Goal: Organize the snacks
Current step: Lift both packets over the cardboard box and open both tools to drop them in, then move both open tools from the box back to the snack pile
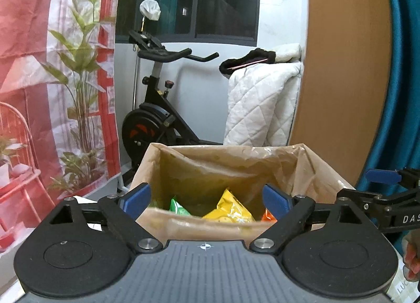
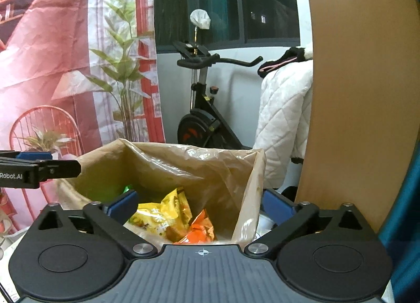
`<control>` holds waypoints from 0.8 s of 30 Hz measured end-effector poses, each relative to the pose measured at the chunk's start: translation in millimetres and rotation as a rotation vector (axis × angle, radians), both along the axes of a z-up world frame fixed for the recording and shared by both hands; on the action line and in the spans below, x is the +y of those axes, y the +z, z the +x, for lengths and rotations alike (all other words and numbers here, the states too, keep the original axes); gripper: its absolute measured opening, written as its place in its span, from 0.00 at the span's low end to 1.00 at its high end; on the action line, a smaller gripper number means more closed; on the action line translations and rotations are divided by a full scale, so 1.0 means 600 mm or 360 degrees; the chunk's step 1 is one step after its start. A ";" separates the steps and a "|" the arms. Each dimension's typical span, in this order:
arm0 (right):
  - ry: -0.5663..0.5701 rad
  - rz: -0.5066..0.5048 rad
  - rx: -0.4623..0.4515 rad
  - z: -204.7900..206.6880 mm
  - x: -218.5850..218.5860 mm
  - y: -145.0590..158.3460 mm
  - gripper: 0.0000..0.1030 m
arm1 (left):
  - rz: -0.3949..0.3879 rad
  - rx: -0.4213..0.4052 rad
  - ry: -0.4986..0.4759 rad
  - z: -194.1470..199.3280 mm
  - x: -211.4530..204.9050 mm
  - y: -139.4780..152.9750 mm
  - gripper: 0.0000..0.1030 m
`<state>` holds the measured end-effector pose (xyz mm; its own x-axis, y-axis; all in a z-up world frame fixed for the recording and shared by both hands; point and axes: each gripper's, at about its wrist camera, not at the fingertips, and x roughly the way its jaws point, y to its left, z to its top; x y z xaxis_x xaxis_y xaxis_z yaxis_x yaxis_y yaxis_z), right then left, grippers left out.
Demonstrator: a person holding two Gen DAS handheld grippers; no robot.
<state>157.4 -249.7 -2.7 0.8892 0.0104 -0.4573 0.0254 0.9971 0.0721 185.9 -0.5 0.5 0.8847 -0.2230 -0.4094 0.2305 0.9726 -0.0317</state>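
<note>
A home room: exercise bike [image 1: 157, 109] at centre frame, quilted white bedding [image 1: 262, 103] to its right, printed backdrop cloth [image 1: 52, 67] hanging at left.

Behind everything we see a black exercise bike [image 1: 157, 119] standing on the floor below a dark window [image 1: 210, 1], with a white cloth bundle [image 1: 150, 9] perched above its handlebars. To its left hangs a red printed backdrop [image 1: 39, 67] showing leafy plants. To its right a white quilted blanket [image 1: 262, 106] drapes beside a tan wooden panel [image 1: 346, 67], with a teal curtain [image 1: 404, 67] beyond.
</note>
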 end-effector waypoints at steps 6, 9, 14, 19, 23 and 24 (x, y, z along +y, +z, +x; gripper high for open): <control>0.0017 0.0049 -0.0053 -0.060 0.010 0.000 0.99 | 0.0028 -0.0052 0.0014 -0.060 -0.004 -0.007 0.92; 0.0025 0.0093 -0.0059 -0.083 0.010 -0.004 0.99 | 0.0008 -0.0037 0.0032 -0.078 -0.004 -0.017 0.92; 0.0056 0.0099 -0.0067 -0.113 0.015 -0.013 0.99 | -0.0077 0.0042 0.0064 -0.100 0.007 -0.043 0.92; 0.0019 0.0080 -0.0029 -0.134 0.007 -0.040 0.99 | -0.0083 0.0141 0.0088 -0.108 0.016 -0.073 0.92; -0.0071 0.0091 0.0045 -0.136 -0.013 -0.073 0.95 | -0.0089 0.0206 0.0079 -0.112 0.017 -0.096 0.91; -0.0083 0.0091 0.0059 -0.137 -0.018 -0.081 0.93 | -0.0078 0.0215 0.0076 -0.114 0.015 -0.100 0.91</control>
